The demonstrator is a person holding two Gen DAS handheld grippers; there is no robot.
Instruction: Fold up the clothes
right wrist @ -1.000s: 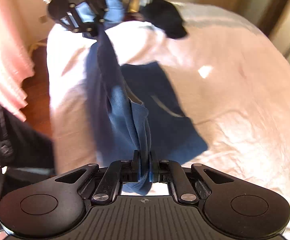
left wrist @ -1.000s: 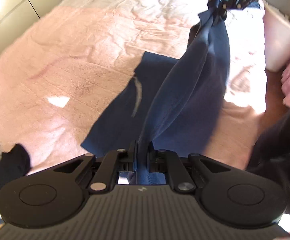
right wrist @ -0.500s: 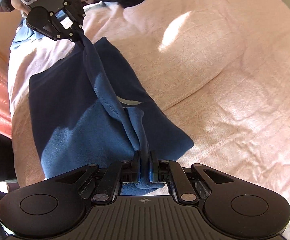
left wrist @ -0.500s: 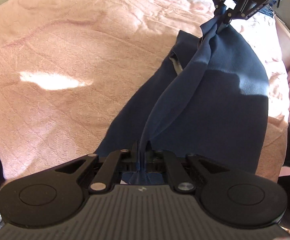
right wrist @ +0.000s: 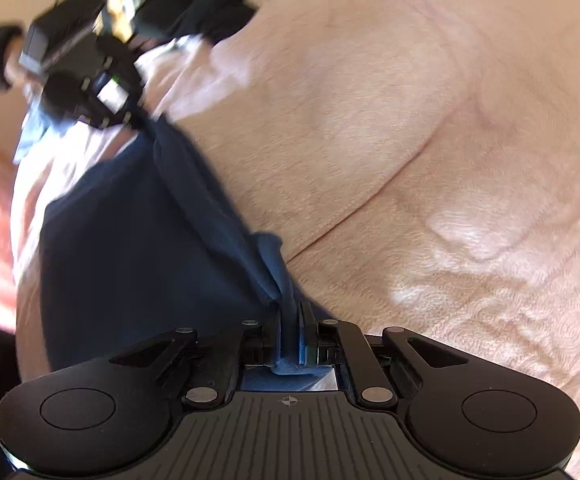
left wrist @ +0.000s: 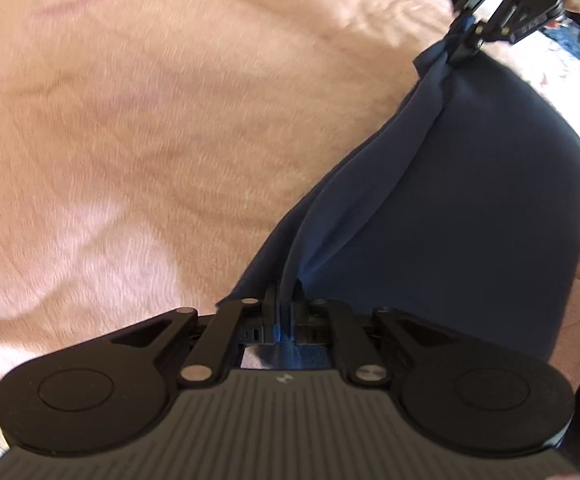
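Both tongs, left [left wrist: 284,300] and right [right wrist: 290,312], clamp the navy cloth [left wrist: 469,200] stretched between them; uneven release could skew the fold.

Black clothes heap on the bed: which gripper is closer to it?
Left. The left gripper is right beside the black heap; the right gripper is at the blue garment's far end, away from it.

We see a navy garment [left wrist: 469,208] of soft matt knit cloth, smooth on its flat spread and creased where it gathers. Under it lies a pink bedspread [left wrist: 138,128] of textured woven cloth, faintly wrinkled. The left gripper [left wrist: 284,312] looks like matt black plastic with ribbed grey housing and small shiny metal pins.
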